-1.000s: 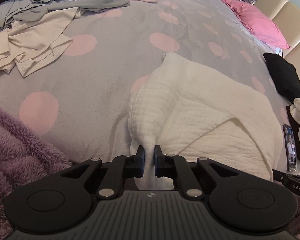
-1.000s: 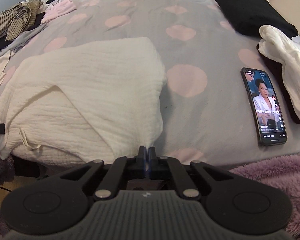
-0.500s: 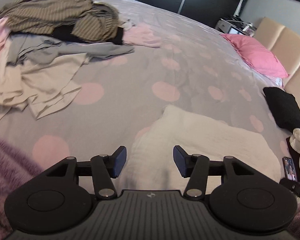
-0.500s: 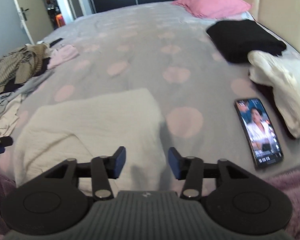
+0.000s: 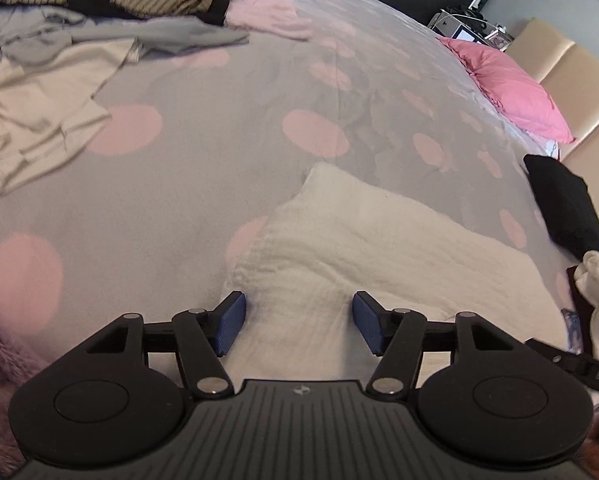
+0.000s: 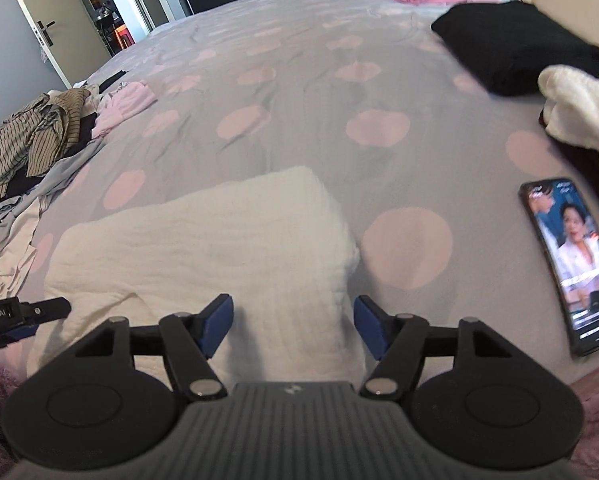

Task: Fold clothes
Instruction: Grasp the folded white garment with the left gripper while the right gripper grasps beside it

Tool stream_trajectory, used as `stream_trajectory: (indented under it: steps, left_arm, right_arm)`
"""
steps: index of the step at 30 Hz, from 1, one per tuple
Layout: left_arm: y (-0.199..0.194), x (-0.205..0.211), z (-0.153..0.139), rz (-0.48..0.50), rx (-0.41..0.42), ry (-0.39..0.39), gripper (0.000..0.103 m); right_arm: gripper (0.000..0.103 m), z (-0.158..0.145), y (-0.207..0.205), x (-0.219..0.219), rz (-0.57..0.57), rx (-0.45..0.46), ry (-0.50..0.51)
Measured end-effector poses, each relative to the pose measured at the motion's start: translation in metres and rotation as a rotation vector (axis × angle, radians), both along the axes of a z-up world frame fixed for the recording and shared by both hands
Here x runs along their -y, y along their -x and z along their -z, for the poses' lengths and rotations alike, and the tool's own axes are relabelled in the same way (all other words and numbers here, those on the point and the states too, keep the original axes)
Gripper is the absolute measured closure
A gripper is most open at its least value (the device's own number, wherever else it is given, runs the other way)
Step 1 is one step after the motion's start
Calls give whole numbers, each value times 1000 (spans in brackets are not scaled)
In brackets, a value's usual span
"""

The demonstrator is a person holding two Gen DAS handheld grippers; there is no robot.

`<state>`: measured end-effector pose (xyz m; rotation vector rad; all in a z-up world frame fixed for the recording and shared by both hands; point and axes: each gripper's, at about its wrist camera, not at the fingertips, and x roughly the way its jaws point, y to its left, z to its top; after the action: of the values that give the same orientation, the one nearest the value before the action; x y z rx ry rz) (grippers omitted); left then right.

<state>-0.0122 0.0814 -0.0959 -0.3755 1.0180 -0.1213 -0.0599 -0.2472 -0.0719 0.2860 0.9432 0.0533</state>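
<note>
surface: bed [image 5: 203, 184], grey cover with pink dots, beige headboard [image 5: 571, 64], open door [image 6: 55, 28] | near edge: 1 folded white garment [image 5: 379, 248], 1 phone [image 6: 567, 264] | 1 pink pillow [image 5: 507, 88] | left gripper [image 5: 298, 327], right gripper [image 6: 292, 330]: fingers just spread apart, nothing clamped

White garment folded on the bed

The white crinkled garment [image 5: 379, 248] lies flat on the grey, pink-dotted bed [image 5: 203, 184], folded into a rough rectangle with one corner toward 12 o'clock. Unfolded clothes [image 5: 59, 40] are heaped at 10 o'clock; a folded black garment [image 6: 515, 48] lies at 2 o'clock.
</note>
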Motion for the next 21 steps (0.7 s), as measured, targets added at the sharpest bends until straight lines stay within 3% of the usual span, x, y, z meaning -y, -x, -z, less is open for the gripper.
stream_trajectory:
  steps: [10,12,17,18,21]
  left_arm:
    - [-12,1,21,-15,-48,48,41]
    - [-12,5,22,-1,-39,38,40]
    - [-11,10,21,55,-22,23,40]
    - [-11,13,20,71,-18,17,41]
    - [-8,11,17,69,-7,22,58]
  right_arm:
    - [37,33,-23,-1,4,-88,-120]
    - [46,35,-26,-6,-15,-86,-114]
    - [55,37,-30,-16,-47,-86,-109]
    - [57,37,-30,-17,-50,-87,-116]
    - [64,37,-29,-17,-57,-84,-135]
